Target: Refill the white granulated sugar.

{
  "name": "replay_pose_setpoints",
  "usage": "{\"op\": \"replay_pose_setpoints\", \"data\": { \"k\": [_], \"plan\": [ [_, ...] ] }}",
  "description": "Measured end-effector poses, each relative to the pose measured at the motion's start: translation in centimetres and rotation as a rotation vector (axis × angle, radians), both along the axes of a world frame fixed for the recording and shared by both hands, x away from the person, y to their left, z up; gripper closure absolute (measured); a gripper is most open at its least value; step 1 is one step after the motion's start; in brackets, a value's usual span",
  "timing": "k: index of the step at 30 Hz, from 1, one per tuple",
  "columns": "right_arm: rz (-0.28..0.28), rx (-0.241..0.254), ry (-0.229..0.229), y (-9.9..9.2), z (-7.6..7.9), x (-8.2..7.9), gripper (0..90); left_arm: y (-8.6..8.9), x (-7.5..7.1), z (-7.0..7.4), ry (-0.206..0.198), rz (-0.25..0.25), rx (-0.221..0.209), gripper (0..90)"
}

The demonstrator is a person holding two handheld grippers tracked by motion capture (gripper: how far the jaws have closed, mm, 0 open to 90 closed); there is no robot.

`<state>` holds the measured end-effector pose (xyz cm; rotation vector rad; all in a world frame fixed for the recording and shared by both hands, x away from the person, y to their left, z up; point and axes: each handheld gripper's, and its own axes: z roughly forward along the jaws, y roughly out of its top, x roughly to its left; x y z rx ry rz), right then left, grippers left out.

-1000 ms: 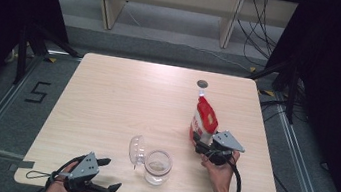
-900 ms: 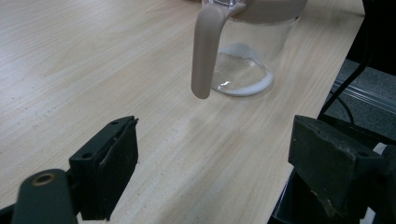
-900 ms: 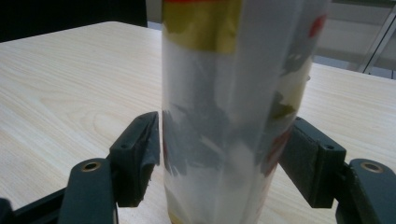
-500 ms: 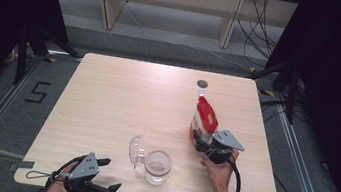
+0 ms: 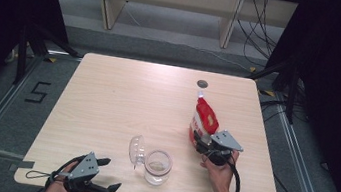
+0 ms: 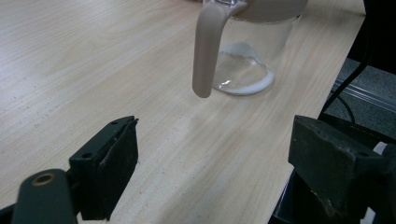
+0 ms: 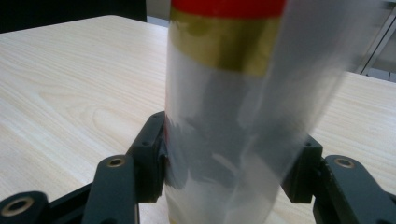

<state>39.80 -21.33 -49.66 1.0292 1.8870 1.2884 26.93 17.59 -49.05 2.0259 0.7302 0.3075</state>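
Observation:
A red and white pouch [image 5: 204,120] with a white spout stands upright on the right half of the table. My right gripper [image 5: 197,139] is at its base, and its jaws have just been closing. In the right gripper view both black pads [image 7: 152,149] press against the sides of the pouch [image 7: 224,116]. A clear glass jar [image 5: 157,167] stands near the front edge with its hinged lid [image 5: 136,149] swung open to the left. My left gripper [image 5: 106,173] rests open at the front left. In the left gripper view its jaws stand wide apart, short of the jar [image 6: 247,70] and its beige clasp [image 6: 208,46].
The light wooden table [image 5: 123,94] has a round cable hole [image 5: 202,84] near the far edge. Black curtains and metal frame legs stand on both sides. A cable trails from each gripper over the front edge.

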Motion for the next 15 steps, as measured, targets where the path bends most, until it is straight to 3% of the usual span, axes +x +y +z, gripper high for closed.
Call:
{"op": "replay_pose_setpoints", "data": {
  "k": [3,6,9,13,14,15],
  "plan": [
    [0.008,-0.012,0.005,-0.2,0.1,-0.3,45.6,0.0,0.0,0.1,-0.011,-0.006,0.002,15.7],
    [0.01,0.015,0.049,-0.1,0.2,-1.2,45.7,0.0,0.0,0.1,-0.005,0.0,-0.005,15.7],
    [0.024,-0.005,0.009,-0.5,0.2,-1.5,45.7,0.0,-0.1,0.1,-0.006,0.004,-0.002,15.7],
    [0.019,0.021,0.056,-0.7,0.3,-2.9,45.8,0.0,0.0,0.1,-0.007,-0.01,0.007,15.7],
    [0.031,-0.002,0.033,-1.0,0.3,-2.9,45.8,0.0,0.0,0.1,-0.008,-0.011,0.008,15.7],
    [0.025,0.013,0.06,-0.9,0.3,-3.3,45.8,0.0,0.0,0.1,-0.007,-0.01,0.008,15.7]
  ]
}}
